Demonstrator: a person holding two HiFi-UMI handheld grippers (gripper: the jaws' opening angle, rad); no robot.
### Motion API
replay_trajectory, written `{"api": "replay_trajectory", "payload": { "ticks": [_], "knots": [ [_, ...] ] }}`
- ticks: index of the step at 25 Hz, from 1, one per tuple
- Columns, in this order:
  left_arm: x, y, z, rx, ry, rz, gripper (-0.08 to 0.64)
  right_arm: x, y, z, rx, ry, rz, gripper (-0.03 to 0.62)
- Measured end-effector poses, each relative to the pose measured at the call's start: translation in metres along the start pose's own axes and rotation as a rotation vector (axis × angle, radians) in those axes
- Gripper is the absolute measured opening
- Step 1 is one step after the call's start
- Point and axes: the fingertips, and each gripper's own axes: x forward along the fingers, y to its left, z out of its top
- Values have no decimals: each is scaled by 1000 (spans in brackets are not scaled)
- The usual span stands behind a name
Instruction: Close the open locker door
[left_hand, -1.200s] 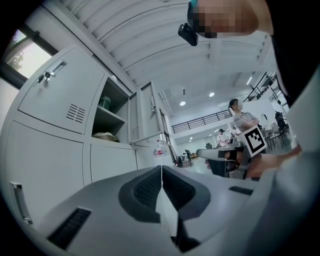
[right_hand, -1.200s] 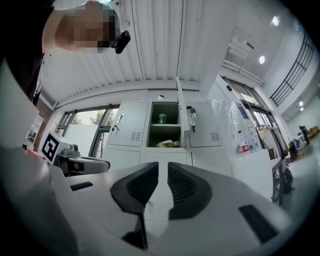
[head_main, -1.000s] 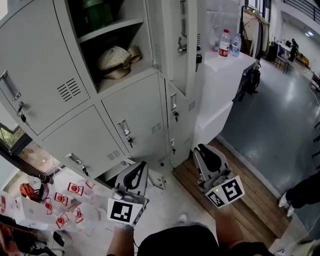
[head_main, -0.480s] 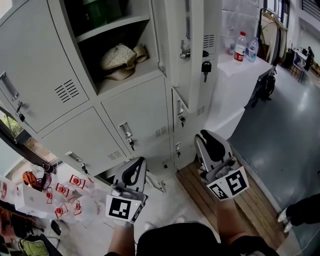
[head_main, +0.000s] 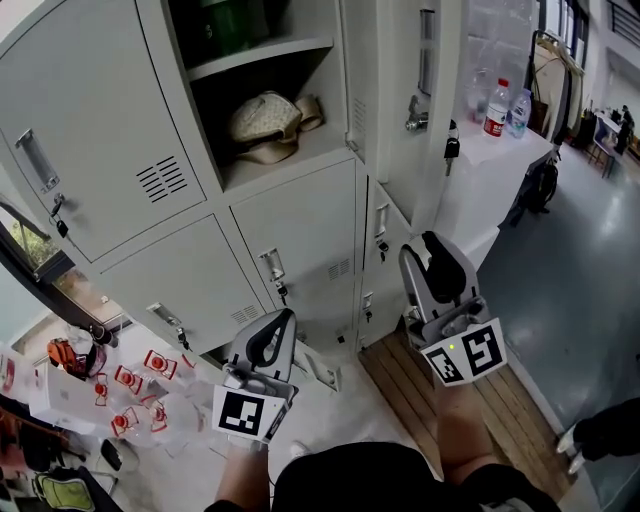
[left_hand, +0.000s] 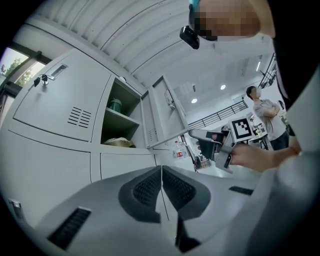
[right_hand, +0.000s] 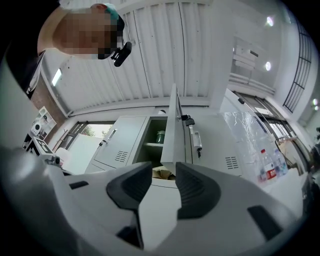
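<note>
1. The green thing (head_main: 232, 22) on the top shelf of the open locker (head_main: 205, 110) is cut off by the picture's edge. The red-and-white packets (head_main: 140, 392) on the floor are too small to make out.
2. The locker's lower shelf holds one crumpled beige bundle (head_main: 262, 122).
3. One locker door (head_main: 400, 150) stands open. It is swung out toward the person, above the right hand-held gripper (right_hand: 163, 182), untouched.
4. Two bottles (head_main: 496, 108) (head_main: 520, 112) stand on the white worktop (head_main: 480, 170).
5. There are two hand-held grippers. The left hand-held gripper (left_hand: 161, 186) has its jaws pressed together, empty. The right one's jaws are opening with nothing between them, and the door's edge shows beyond the gap.
</note>
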Motion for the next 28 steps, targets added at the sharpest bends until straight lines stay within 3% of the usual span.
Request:
{"api": "replay_trajectory", "payload": {
  "ticks": [8,13,28],
  "knots": [
    [-4,22,0,-5,-12,-26,23,12,-3,8,14,-35,-85,144],
    [-8,32,4,-22,-42,-33,23,13,0,7,16,-46,-124,98],
    [-46,76,-12,-22,16,9,23,38,55,1,5,-50,-74,103]
  ]
}}
